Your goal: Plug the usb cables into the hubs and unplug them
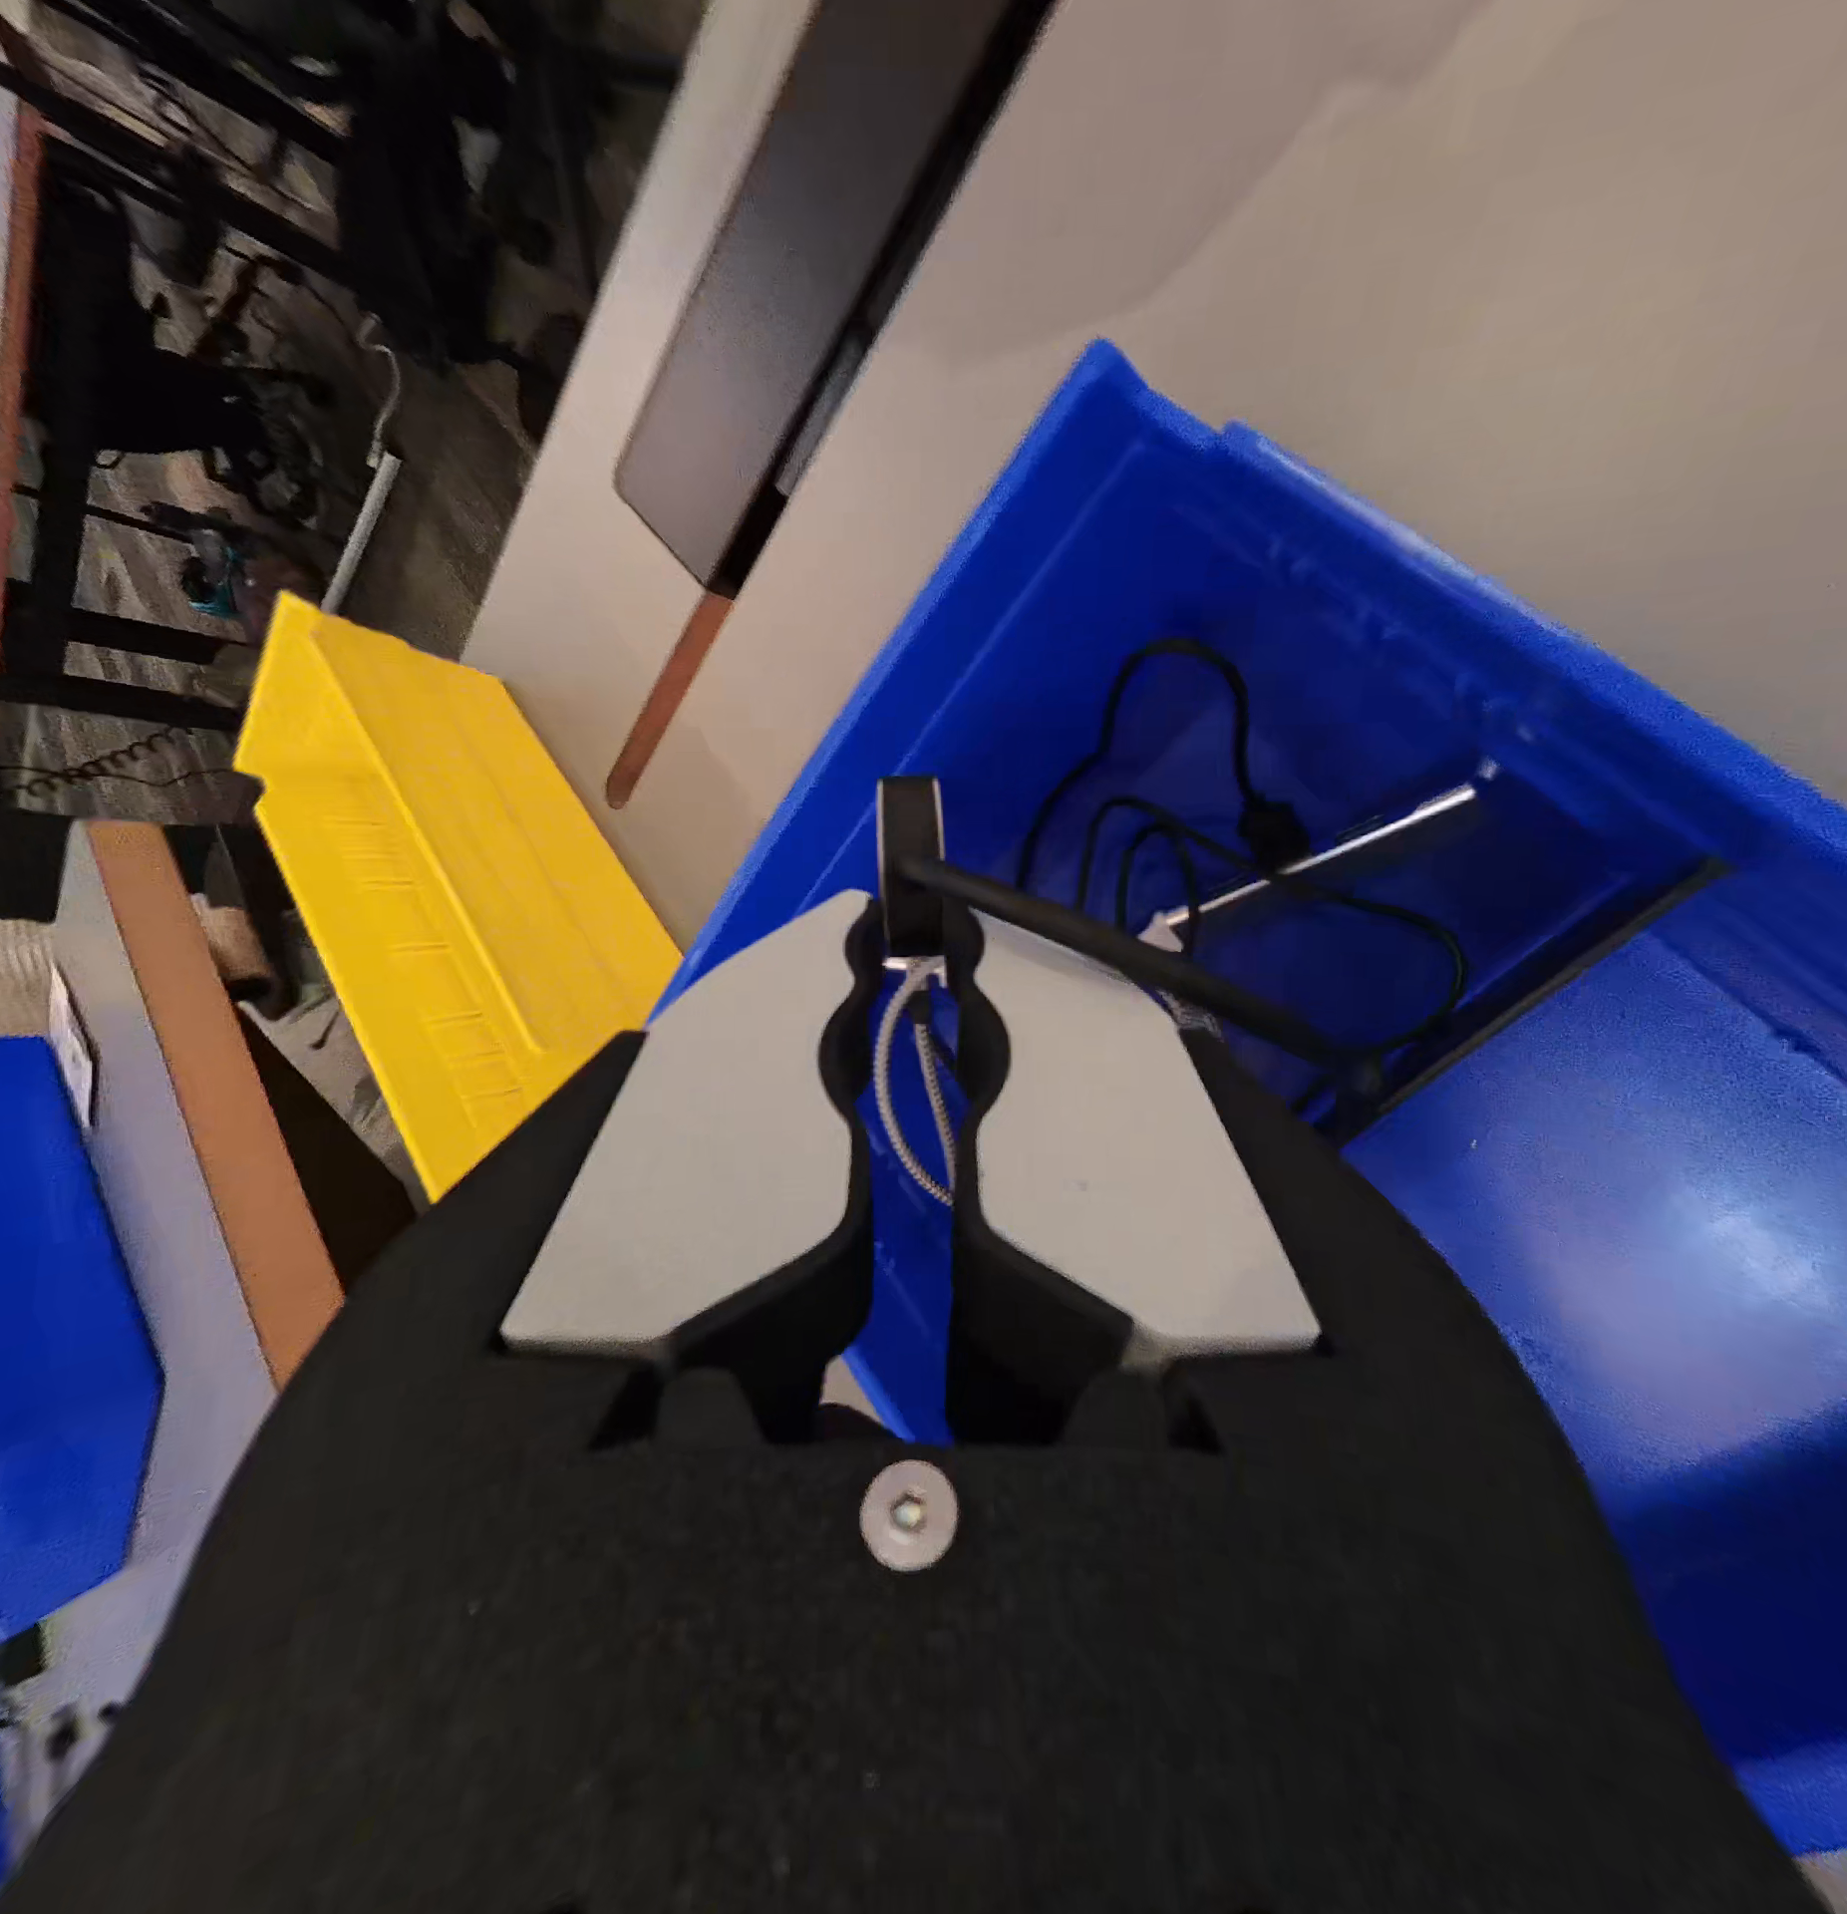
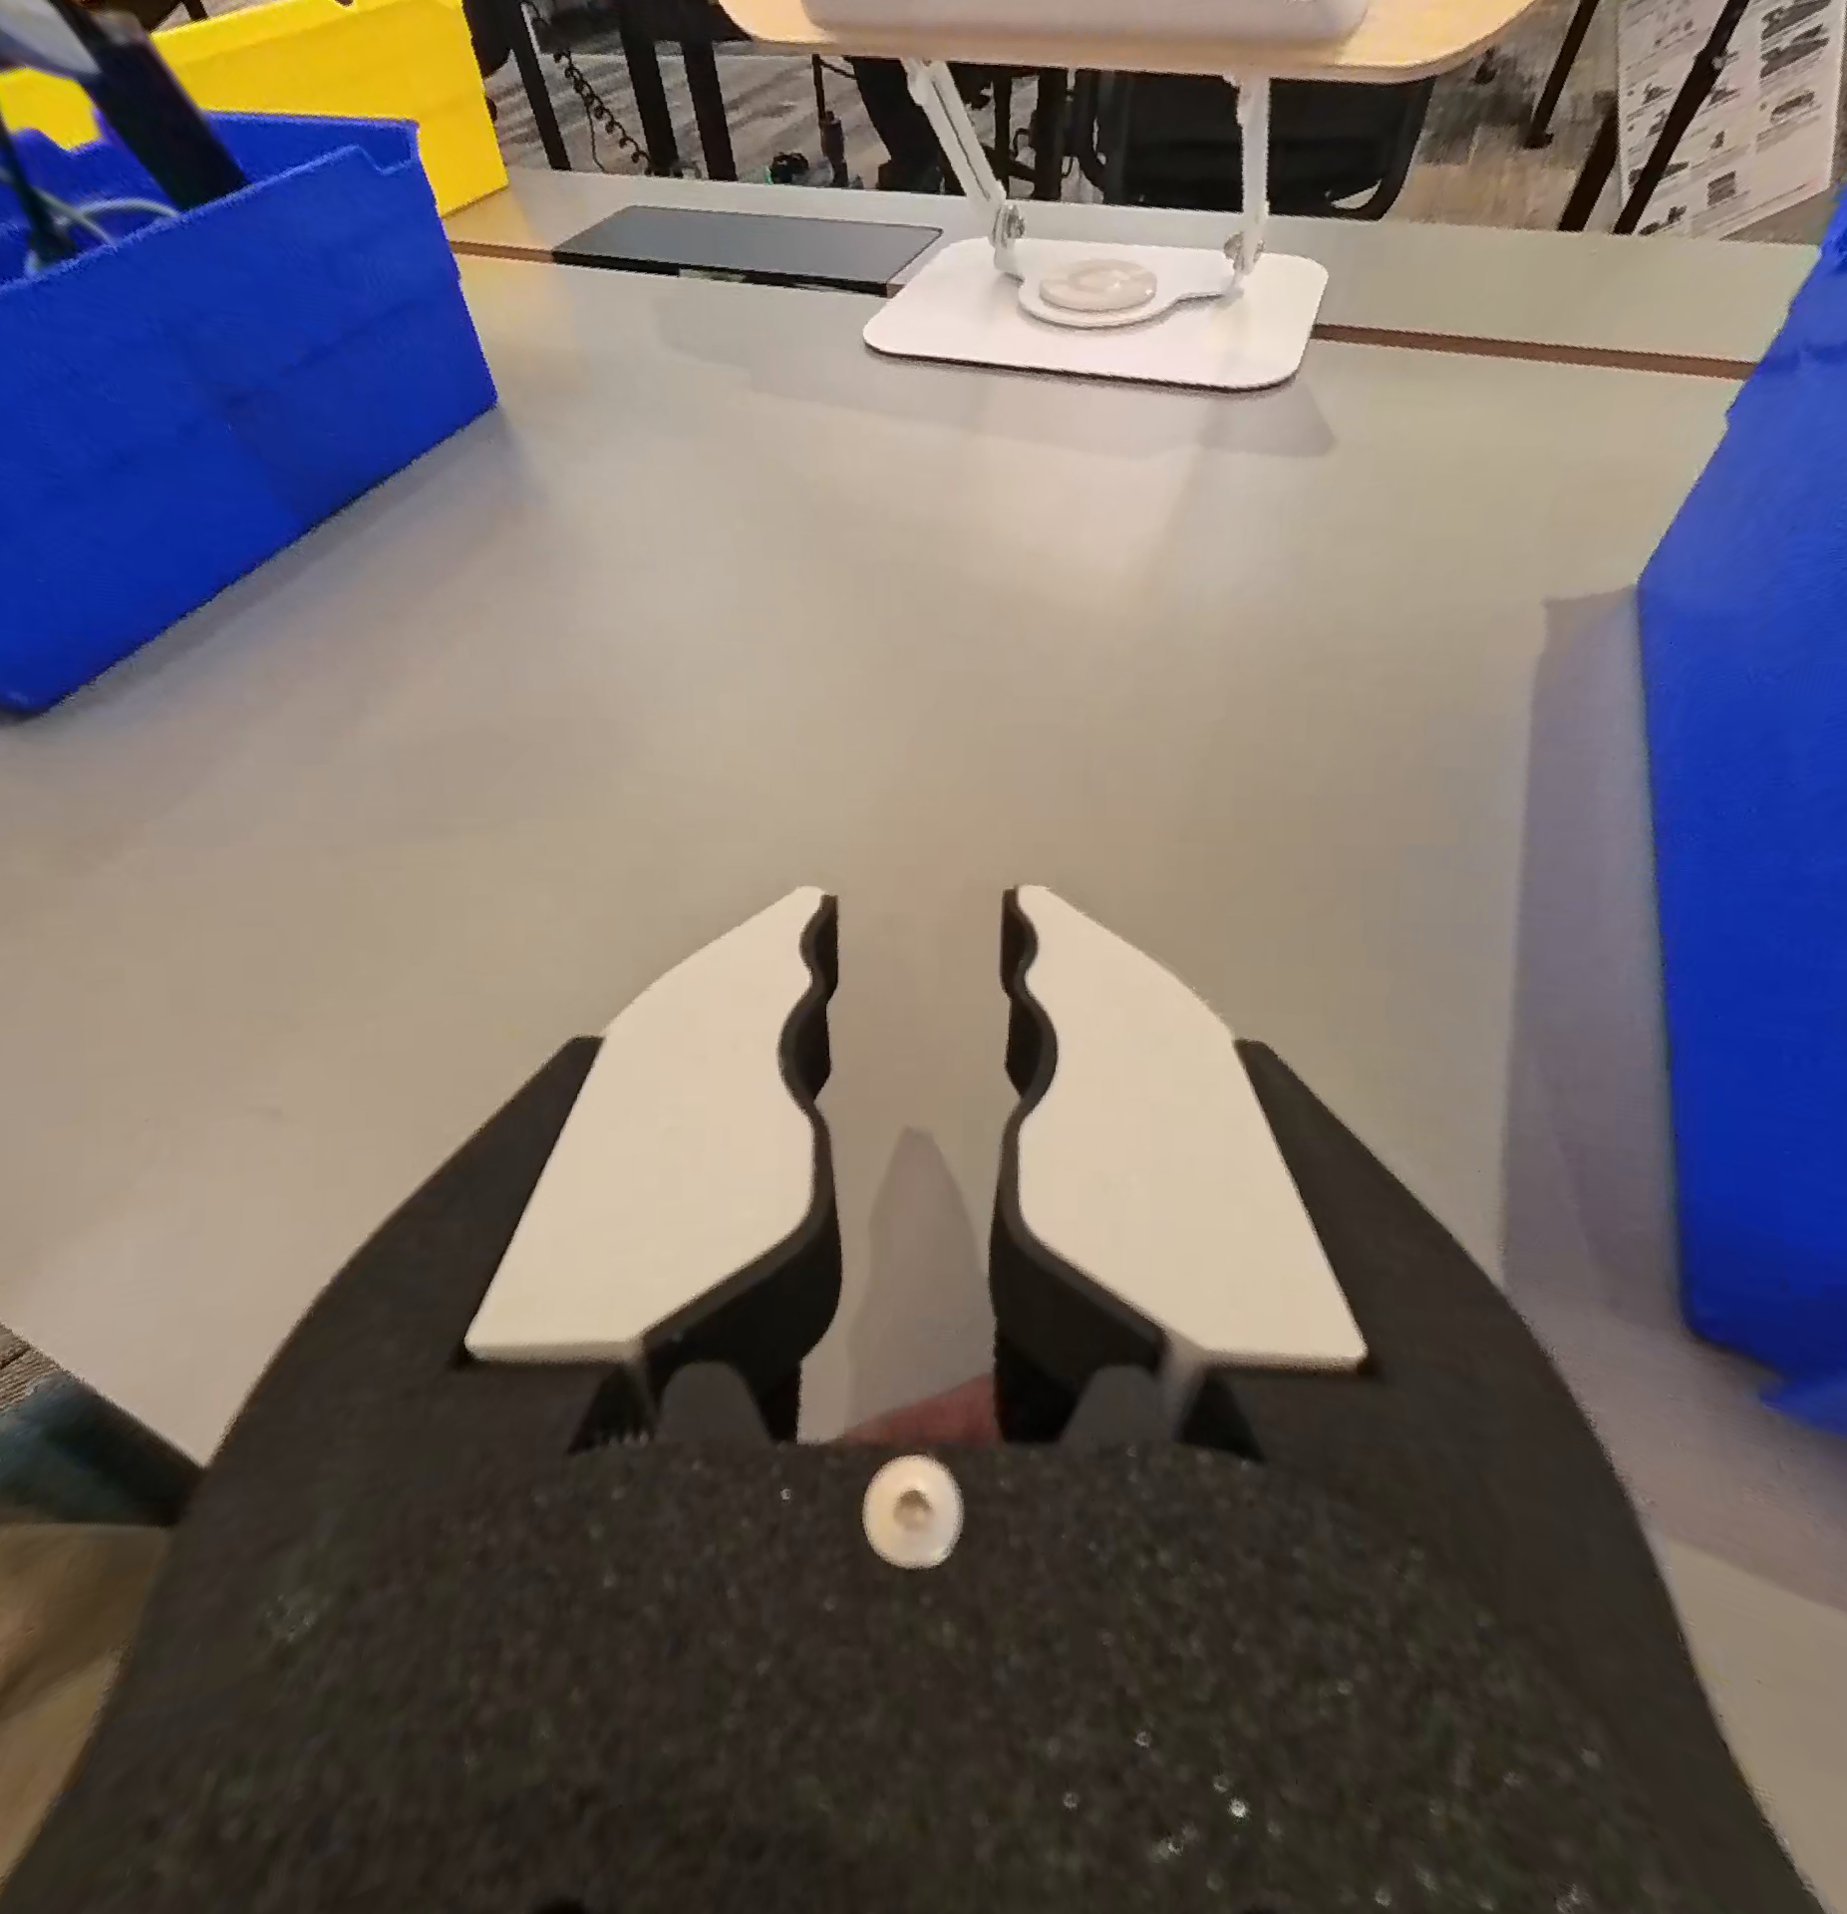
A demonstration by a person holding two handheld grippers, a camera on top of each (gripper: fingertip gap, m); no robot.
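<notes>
L gripper (image 1: 914,932) is clenched on a black USB plug (image 1: 909,860) w/ a braided silver cable (image 1: 924,1088) trailing back between the jaws. I've got it held above the blue bin (image 1: 1312,642), prob lifting it clear to bring to a hub. No hub that I can ID in either view. More black cables (image 1: 1188,829) lie coiled in the bin's compartment. R gripper (image 2: 919,932) is released, empty, hovering over the bare grey table (image 2: 898,673), parked to receive, I'd guess.

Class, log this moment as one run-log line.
left hand-held gripper: shut on black plug, over blue bin | right hand-held gripper: open, empty, above grey table
</notes>
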